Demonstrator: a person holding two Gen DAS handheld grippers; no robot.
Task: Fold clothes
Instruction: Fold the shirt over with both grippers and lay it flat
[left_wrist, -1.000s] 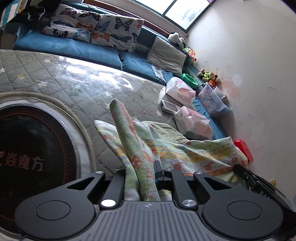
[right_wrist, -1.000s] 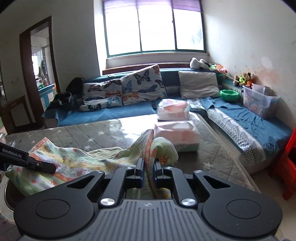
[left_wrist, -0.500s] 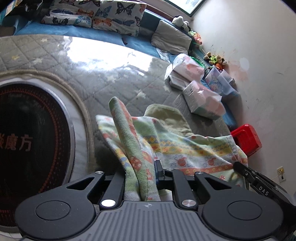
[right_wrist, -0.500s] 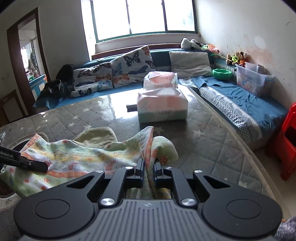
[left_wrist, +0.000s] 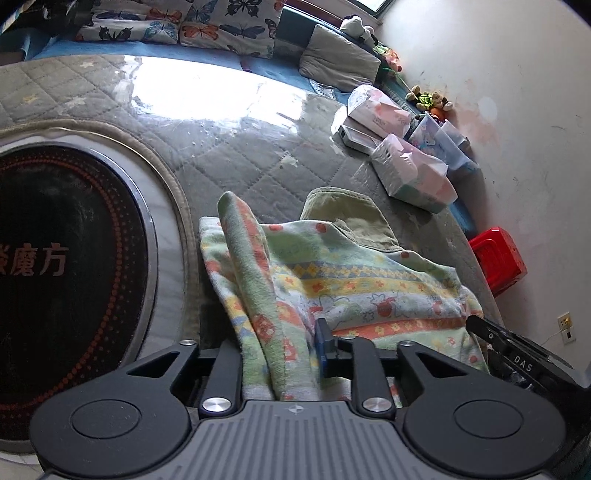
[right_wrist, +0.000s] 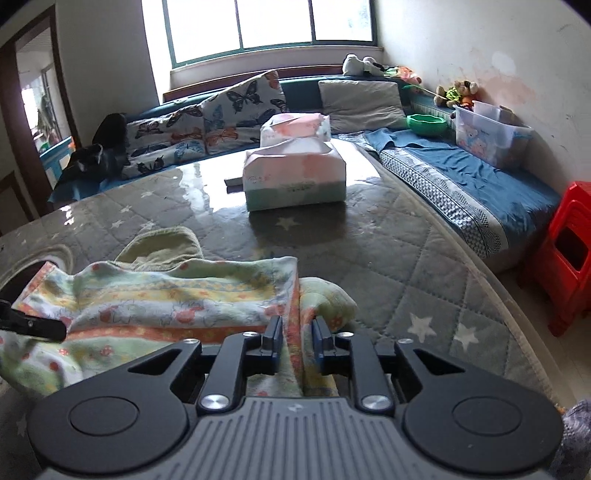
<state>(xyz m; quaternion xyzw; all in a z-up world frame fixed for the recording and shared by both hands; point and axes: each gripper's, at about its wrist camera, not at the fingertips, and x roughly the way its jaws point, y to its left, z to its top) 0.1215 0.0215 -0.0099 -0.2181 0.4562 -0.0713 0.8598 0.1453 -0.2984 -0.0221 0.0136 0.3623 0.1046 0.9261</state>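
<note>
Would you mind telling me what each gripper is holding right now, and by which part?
Both hold the patterned towel: the left gripper pinches a bunched fold, the right gripper its orange-bordered edge.

Black left gripper (left_wrist: 280, 347), blue pads, silver screws, ribbed grey housing

Two tissue packs (right_wrist: 295, 181) (right_wrist: 294, 125) on quilted table (right_wrist: 406, 258). Beyond table: two butterfly cushions (right_wrist: 243, 110) (right_wrist: 166, 136), one grey pillow (right_wrist: 360, 99), one green bowl (right_wrist: 426, 123), one clear bin (right_wrist: 487, 140). Right of table: one red stool (right_wrist: 570, 254).
</note>
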